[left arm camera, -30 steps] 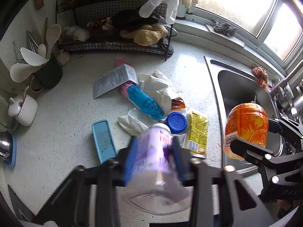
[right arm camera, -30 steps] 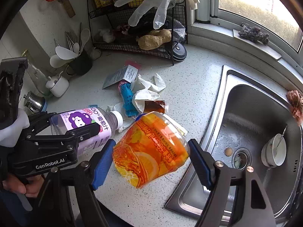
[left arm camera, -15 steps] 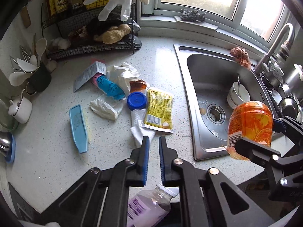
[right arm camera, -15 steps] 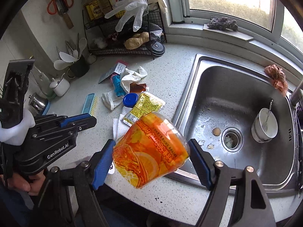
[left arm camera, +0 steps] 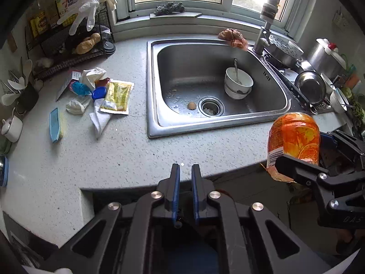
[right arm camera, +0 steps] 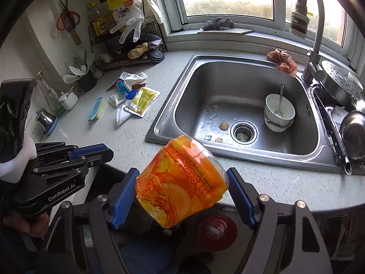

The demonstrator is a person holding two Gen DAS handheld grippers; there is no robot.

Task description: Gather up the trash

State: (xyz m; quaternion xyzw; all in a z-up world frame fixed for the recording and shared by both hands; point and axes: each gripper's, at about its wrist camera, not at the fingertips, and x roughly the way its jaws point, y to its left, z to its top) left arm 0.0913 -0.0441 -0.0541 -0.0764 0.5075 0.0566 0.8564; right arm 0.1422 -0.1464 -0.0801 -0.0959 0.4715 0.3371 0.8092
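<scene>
A crumpled orange-labelled plastic bottle [right arm camera: 182, 182] hangs off the counter's front edge, and my right gripper [right arm camera: 182, 194] is shut on it, a blue pad on each side. The same bottle [left arm camera: 294, 139] shows at the right of the left wrist view. My left gripper [left arm camera: 184, 173] is shut and holds nothing, its blue pads a thin slit apart over the counter's front edge; it appears from the side [right arm camera: 105, 151] in the right wrist view. A trash heap lies far back left on the counter: a yellow sachet [left arm camera: 117, 97], a blue cap [left arm camera: 99, 92], crumpled tissues [left arm camera: 76, 106].
A steel sink [left arm camera: 150, 114] holds stacked white bowls [left arm camera: 238, 84] with a spoon. A light blue brush [left arm camera: 54, 125] lies left of the heap. A wire rack [left arm camera: 68, 52] stands at the back left, pots [left arm camera: 310, 86] at the right. Below the counter edge a round red thing [right arm camera: 216, 233] shows.
Both grippers drew back from the trash heap to the counter's front edge by the sink. The purple bottle left my left gripper's jaws, which closed, and is out of view. The right keeps the orange bottle.
</scene>
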